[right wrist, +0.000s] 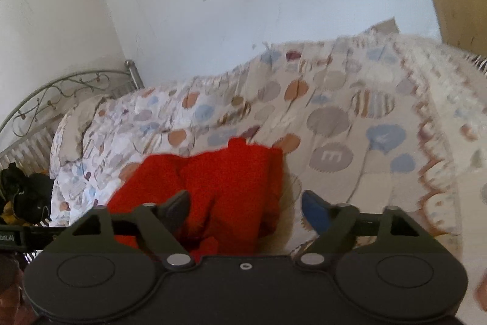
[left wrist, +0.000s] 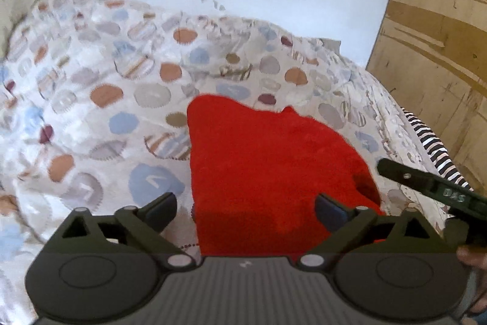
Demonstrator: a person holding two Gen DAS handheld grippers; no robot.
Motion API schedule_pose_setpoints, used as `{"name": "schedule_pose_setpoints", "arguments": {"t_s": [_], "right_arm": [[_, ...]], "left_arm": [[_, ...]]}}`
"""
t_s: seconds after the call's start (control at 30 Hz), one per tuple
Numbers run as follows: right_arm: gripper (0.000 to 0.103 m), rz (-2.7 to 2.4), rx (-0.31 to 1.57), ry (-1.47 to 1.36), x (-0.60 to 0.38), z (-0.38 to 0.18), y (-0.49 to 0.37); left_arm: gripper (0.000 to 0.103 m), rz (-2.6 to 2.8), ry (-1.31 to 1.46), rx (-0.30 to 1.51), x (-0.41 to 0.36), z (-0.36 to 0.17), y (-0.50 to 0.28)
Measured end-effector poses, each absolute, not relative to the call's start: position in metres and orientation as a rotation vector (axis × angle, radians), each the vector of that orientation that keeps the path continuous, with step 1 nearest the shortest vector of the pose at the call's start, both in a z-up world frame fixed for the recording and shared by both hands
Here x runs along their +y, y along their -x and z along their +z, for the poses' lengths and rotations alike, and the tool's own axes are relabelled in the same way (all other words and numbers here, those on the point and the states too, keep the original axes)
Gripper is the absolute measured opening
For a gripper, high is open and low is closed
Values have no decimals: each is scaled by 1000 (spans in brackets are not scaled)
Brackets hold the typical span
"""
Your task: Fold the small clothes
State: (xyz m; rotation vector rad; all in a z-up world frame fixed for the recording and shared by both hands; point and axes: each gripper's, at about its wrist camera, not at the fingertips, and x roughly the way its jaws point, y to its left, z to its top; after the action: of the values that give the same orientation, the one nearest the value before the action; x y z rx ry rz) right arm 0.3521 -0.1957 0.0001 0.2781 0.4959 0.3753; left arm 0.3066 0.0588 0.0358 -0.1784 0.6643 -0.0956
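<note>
the red garment [left wrist: 268,160] lay on the bed, spread over a quilt [left wrist: 100,87] printed with coloured circles, just ahead of both tools and under their fingers. from the left wrist view it read as a broad, mostly flat slab with one fairly straight edge on the left and a rounded, lumpier outline on the right; from the right wrist view [right wrist: 213,191] it showed soft ridges and a bunched fold near the tool, so it was not lying fully smooth.

judging by its fuzzy surface and the way it draped, it was likely a light, soft knit or fleece: limp, not slippery, not fragile, and apt to sag from whatever point it was lifted by. pinching a single layer at an edge or corner looked the safest hold, and the straight left edge and the near hem seemed the easiest to reach.

its long axis appeared to run away from the cameras, from the near edge toward the wall, with a small tab or peak at the far end. which end was the neck or the hem i could not tell.

the left tool [left wrist: 246,209] stood spread wide, nothing between its fingers. the right tool [right wrist: 246,206] was likewise wide apart, poised above the cloth without gripping it.
</note>
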Motion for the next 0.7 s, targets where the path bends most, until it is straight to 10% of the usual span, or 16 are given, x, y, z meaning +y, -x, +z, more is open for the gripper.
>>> {"name": "schedule_pose_setpoints", "arguments": {"t_s": [0.17,0.7], "right_arm": [[102,372,405,-225,-207,35,-304],[103,285,228,-117,-223,73,-120]], "left_arm": [[102,-63,150,575,47,66,-264],[103,-14,147,398,25,82,-109]]}}
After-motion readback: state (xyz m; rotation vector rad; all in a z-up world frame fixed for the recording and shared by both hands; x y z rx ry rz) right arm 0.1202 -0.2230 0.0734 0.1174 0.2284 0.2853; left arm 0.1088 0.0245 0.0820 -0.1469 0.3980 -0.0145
